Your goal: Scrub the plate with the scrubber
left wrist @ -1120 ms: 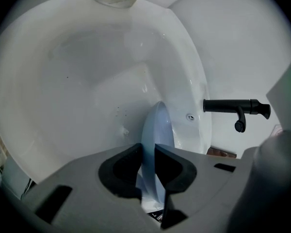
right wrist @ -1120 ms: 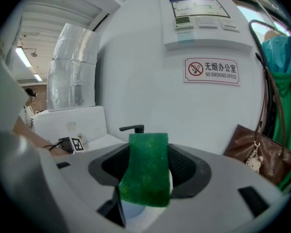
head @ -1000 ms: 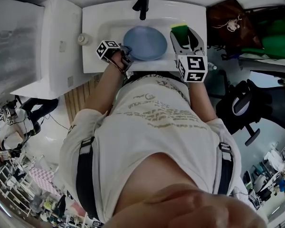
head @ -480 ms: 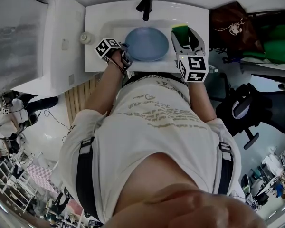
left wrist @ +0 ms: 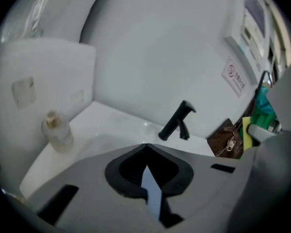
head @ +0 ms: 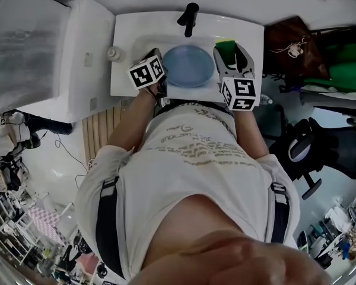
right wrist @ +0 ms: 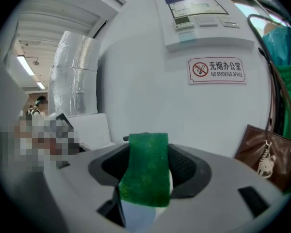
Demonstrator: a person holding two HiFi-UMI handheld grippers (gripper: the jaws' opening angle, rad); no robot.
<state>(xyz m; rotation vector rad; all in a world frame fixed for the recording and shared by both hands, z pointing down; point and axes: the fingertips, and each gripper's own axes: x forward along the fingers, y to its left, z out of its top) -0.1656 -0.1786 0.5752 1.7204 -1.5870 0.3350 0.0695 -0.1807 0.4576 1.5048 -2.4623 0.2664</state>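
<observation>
The blue plate (head: 187, 65) lies in the white sink (head: 143, 45), with the black tap (head: 188, 15) at its 12 o'clock. The left hand-held gripper (left wrist: 145, 148) hangs at the plate's 8 o'clock. Its jaws have just been closing and now meet tip to tip with nothing clamped. At the plate's 3 o'clock, the right hand-held gripper (right wrist: 148, 152) is clamped on the green scrubber (right wrist: 145, 174). A bottle (left wrist: 56, 130) stands at the sink's 9 o'clock.
</observation>
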